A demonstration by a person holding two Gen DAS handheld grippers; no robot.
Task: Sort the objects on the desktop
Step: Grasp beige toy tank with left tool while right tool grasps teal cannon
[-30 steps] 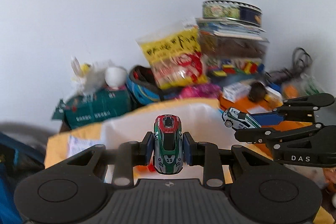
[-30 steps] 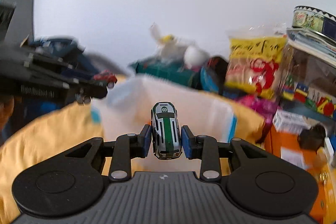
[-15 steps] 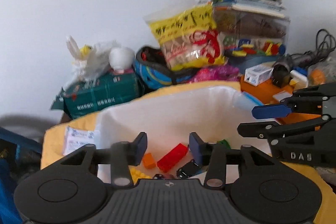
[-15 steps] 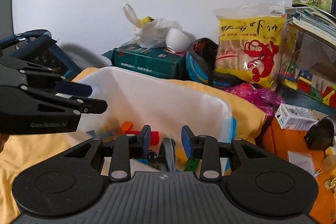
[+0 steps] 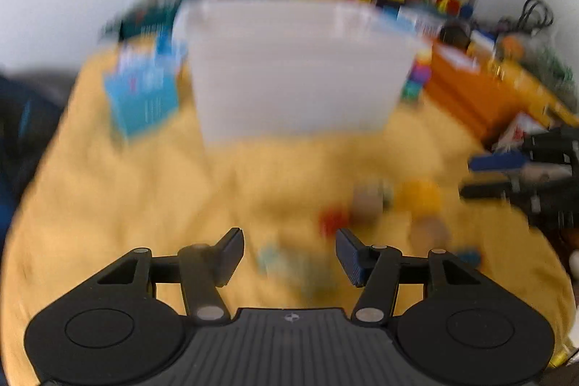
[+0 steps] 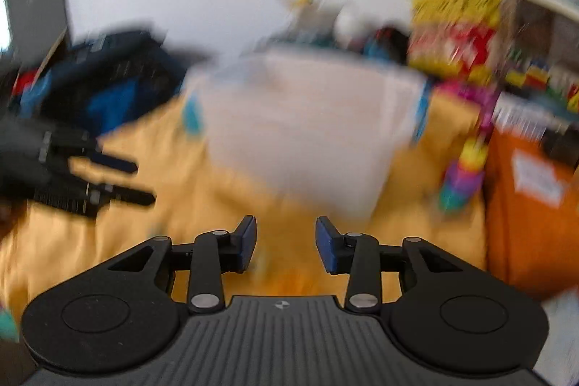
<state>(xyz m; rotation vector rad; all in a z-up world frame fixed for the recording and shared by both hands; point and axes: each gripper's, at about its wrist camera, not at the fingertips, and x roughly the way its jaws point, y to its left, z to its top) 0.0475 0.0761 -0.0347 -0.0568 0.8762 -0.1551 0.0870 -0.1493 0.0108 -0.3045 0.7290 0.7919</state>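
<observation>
My left gripper (image 5: 289,254) is spreading its jaws, with nothing pinched between them, and it hangs over the yellow cloth (image 5: 144,190) above a blurred scatter of small toys (image 5: 365,205) lying just ahead of my fingers. My right gripper (image 6: 286,243) stands parted with a clear gap and holds nothing, only cloth showing between its blue pads (image 6: 331,246). The white bin (image 5: 296,67) sits on the cloth beyond both grippers.

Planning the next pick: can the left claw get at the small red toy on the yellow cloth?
Probably yes. The left claw is opening and empty, and the red toy lies just ahead, slightly right, with nothing between, though blur hides detail.
</observation>
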